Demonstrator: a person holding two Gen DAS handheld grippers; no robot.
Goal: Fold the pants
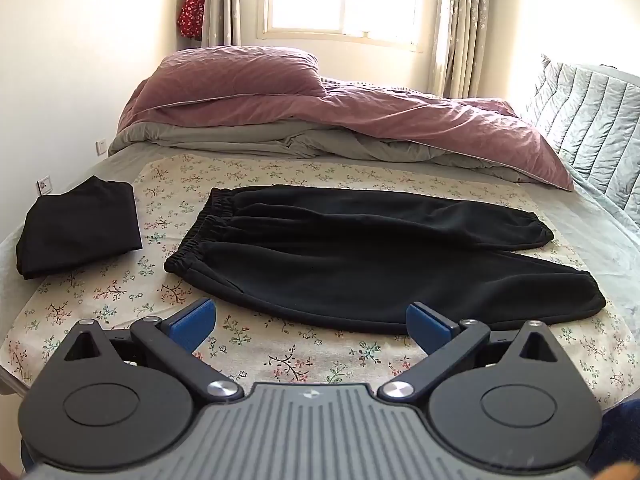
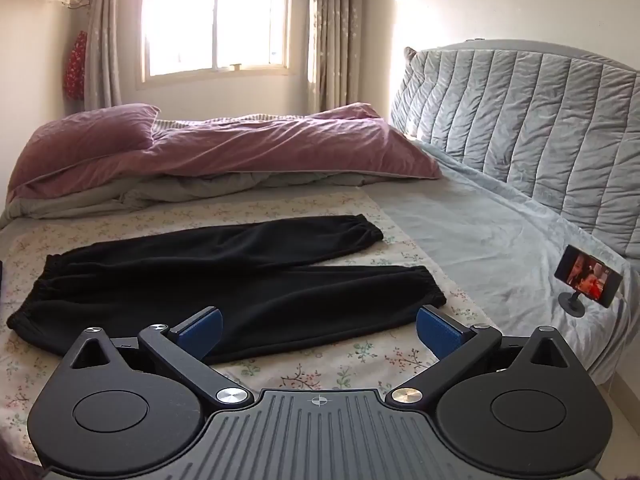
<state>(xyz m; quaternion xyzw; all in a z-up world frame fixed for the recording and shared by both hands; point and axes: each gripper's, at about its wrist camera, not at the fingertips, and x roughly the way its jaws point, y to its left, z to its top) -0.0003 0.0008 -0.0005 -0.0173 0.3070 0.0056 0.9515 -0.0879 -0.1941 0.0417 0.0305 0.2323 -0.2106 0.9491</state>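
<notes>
- Two hand-held grippers are in play: your left hand-held gripper and right hand-held gripper both stand with jaws spread wide, nothing between the blue pads, both off the cloth.
- Black pants lie flat and unfolded on the floral sheet of the bed, just ahead of both hand-held grippers.
- Long axis runs left to right across your view: the waistband lies at the left end, the near-leg cuff and the far-leg cuff at the right.
- Legs lie side by side, splayed a little apart toward the cuffs; one is near you, one far.
- Your left hand-held gripper sits nearer the waistband end; your right sits nearer the cuffs, with the near leg's hem edge just in front of its pads.
- My read: nothing is folded yet, so the first fold likely brings one leg over the other, across the short axis, away from or toward you.
- That probably needs you to pinch waistband and cuff on the same long edge, one end per hand.
- A second black garment, already folded, lies well left of the waistband; leave it alone.
- A phone on a stand sits well to the right, clear of the pants.
</notes>
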